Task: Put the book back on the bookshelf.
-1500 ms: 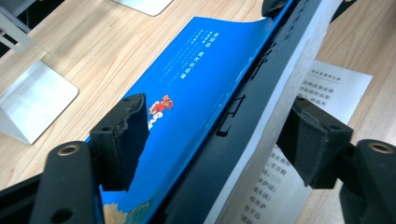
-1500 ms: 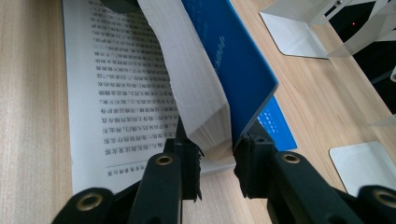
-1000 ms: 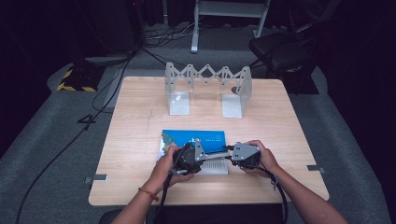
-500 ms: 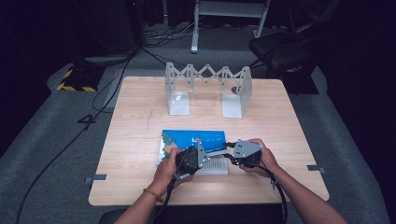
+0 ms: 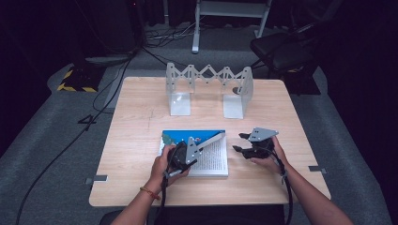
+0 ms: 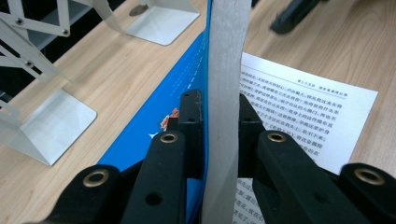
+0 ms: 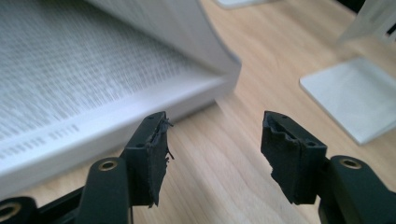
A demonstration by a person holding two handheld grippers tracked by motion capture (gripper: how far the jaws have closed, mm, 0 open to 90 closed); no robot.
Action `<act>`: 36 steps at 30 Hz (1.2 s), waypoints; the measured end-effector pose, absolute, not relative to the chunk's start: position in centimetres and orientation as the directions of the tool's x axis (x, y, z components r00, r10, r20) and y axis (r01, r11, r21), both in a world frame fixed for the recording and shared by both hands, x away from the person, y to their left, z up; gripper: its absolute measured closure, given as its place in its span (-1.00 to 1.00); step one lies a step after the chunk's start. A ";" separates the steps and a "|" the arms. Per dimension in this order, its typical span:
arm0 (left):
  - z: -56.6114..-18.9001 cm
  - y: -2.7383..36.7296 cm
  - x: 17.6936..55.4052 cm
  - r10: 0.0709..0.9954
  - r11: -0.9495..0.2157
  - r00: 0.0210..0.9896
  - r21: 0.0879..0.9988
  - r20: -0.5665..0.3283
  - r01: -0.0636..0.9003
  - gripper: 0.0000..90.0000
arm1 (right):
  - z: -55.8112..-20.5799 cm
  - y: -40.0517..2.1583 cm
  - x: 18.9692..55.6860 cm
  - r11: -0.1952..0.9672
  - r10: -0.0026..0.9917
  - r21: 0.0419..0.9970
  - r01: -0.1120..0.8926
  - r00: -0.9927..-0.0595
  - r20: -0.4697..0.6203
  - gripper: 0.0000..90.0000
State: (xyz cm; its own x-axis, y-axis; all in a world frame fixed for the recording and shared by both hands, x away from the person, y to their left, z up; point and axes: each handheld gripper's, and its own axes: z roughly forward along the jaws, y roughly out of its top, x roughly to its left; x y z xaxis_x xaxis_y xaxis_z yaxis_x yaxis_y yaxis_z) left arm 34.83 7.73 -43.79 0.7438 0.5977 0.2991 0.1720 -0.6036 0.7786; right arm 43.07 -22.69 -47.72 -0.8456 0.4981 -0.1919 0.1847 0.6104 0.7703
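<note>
High view: blue-covered book (image 5: 206,154) open on table (image 5: 136,140), near edge; left gripper view: left gripper (image 6: 219,116) clamped on lifted sheaf of pages; right gripper view: right gripper (image 7: 215,149) just spreading, jaws empty, beside book.

Even overhead light brightens the table (image 5: 141,140) while the room around it sinks into darkness. Shadows stay soft and short. In the right gripper view the book (image 7: 93,70) is blurred; nearby print in the left gripper view reads sharp.

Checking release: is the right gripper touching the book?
Apart. In the right gripper view, the right gripper stands open over bare table, and the book lies beyond its jaws.
</note>
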 end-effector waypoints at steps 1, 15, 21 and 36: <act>-43.7 7.9 34.8 0.599 -0.600 0.742 0.783 0.302 0.166 0.75 | -48.0 -22.7 43.2 0.614 0.497 0.766 0.188 -0.847 -0.190 -0.08; -42.8 9.5 34.5 0.617 -0.532 0.739 0.835 0.271 0.138 0.75 | -48.7 -21.7 43.6 0.633 0.473 0.749 0.196 -0.863 -0.174 -0.11; -42.6 10.1 34.5 0.616 -0.507 0.745 0.853 0.255 0.127 0.75 | -49.8 -20.8 44.2 0.630 0.460 0.747 0.213 -0.877 -0.137 -0.18; -42.5 9.2 34.4 0.533 -0.495 0.831 0.855 0.160 0.153 0.69 | -46.5 -21.4 43.5 0.392 0.454 0.907 0.155 -0.890 -0.044 0.03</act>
State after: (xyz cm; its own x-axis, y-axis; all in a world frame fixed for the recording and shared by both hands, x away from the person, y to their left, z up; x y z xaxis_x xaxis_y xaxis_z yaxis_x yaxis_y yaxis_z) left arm 34.43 9.18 -42.51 0.8310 0.5328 0.1601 0.1528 -0.4952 0.8553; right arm 43.47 -21.37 -46.49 -0.8898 0.4542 -0.0440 0.1551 0.3916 0.9070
